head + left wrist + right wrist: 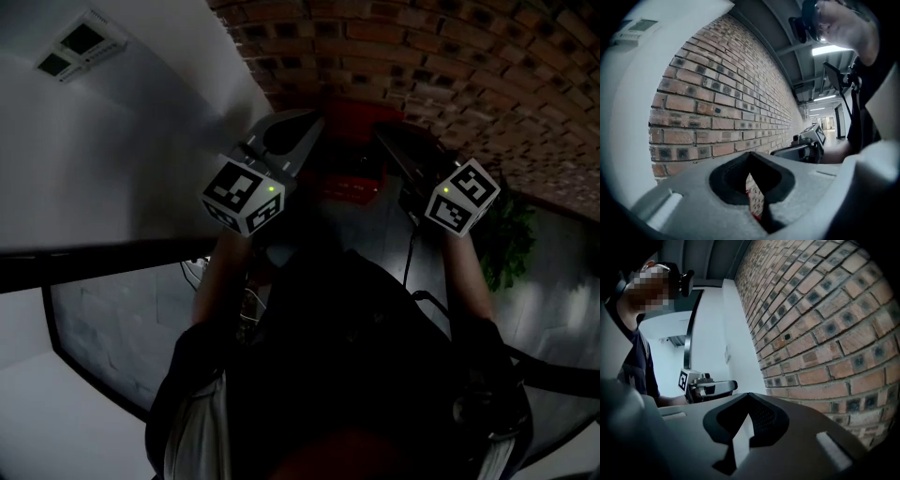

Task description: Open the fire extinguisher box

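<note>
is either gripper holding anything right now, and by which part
Nothing is held: the left gripper and the right gripper each have their jaws together, empty.

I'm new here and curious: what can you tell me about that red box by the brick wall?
The red box sits low against the brick wall. It looks like painted metal, with a darker front lower down. The light is too dim to tell whether its door is open. Nothing visibly touches it.
</note>
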Motion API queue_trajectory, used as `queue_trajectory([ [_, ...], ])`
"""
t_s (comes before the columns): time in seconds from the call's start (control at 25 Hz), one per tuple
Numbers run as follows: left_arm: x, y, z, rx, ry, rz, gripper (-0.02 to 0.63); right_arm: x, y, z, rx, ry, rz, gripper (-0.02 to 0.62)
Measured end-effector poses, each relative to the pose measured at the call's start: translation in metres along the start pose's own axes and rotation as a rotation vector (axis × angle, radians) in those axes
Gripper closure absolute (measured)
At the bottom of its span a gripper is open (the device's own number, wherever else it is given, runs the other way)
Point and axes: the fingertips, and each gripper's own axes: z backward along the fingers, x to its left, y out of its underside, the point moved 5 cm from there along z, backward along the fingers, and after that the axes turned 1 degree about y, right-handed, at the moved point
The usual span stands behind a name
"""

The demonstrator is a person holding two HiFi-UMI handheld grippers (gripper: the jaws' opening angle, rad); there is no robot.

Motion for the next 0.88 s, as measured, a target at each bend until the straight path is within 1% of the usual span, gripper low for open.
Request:
queue_trajectory([
  [0.12,-0.018,0.002,0.009,0.011,-0.041,-0.011,0.606,0.004,0.01,0.017,-0.027,-0.009,-0.061,0.595],
  [0.32,-0.039,0.014,0.037,0.066,-0.095,-0.034,0.606,0.013,0.032,0.026,-0.014,-0.015,-0.104,0.597],
  [0.52,-0.044,0.021,0.069,0.064,-0.158,0.005,0.604,0.035,0.034,0.03,-0.014,-0.046,-0.11,0.597],
  [0.72,-0.044,0.02,0.098,0.053,-0.145,0.003,0.604,0.053,0.031,0.022,-0.043,-0.045,-0.145,0.595],
  [0.88,-0.035,0.027,0.136,0.044,-0.136,0.0,0.604,0.08,0.039,0.004,-0.053,-0.026,-0.152,0.595],
])
